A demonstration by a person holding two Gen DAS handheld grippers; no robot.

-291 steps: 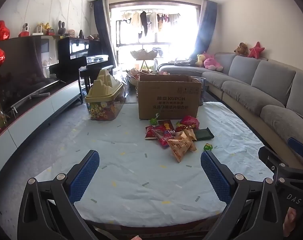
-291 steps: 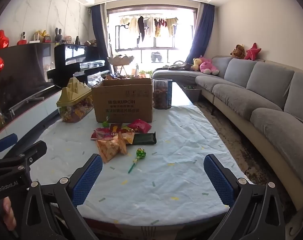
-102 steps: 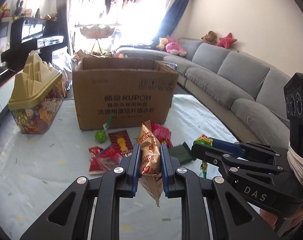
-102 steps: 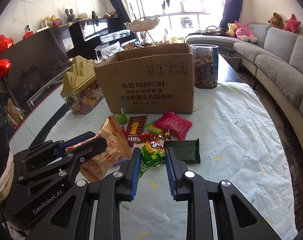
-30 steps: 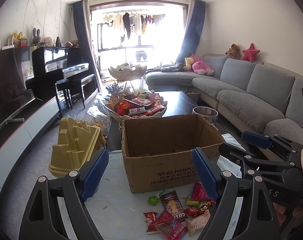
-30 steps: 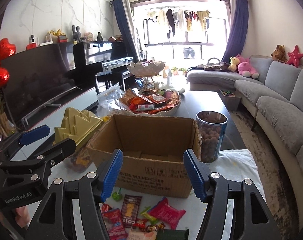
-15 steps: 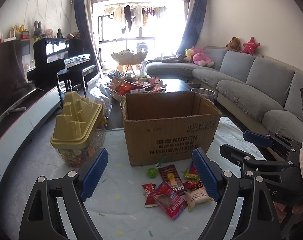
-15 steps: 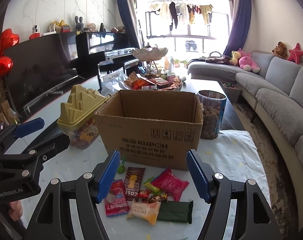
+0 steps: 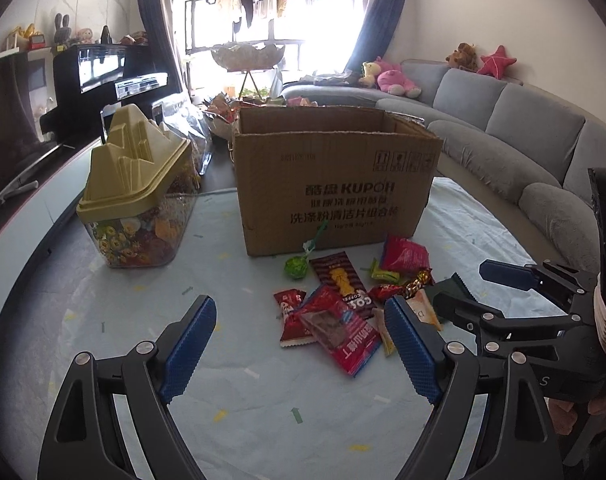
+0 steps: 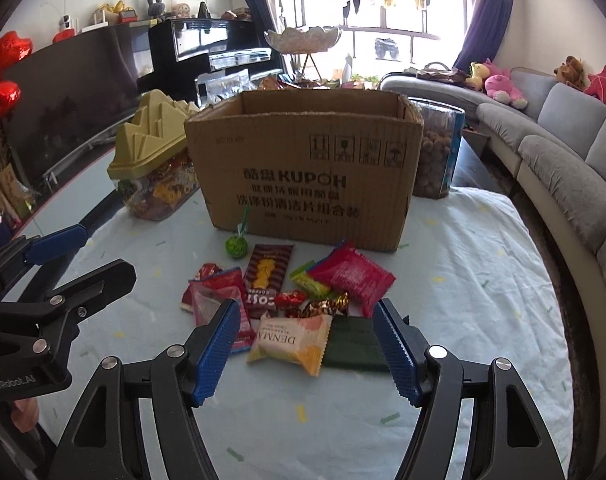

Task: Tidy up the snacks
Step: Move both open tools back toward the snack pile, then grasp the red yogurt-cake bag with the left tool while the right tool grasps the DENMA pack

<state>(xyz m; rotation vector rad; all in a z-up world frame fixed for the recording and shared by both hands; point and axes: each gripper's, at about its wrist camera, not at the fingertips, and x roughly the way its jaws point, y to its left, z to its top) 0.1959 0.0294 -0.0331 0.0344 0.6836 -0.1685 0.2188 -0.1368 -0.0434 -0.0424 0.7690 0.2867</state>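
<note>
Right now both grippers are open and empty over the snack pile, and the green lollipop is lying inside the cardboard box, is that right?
Not quite. The green lollipop is not inside the cardboard box; it lies on the tablecloth just in front of it, as the right wrist view shows. The rest holds: the left gripper and right gripper are open and empty over the snack pile.

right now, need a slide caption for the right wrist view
Open right gripper over loose snacks in front of the cardboard box.
</note>
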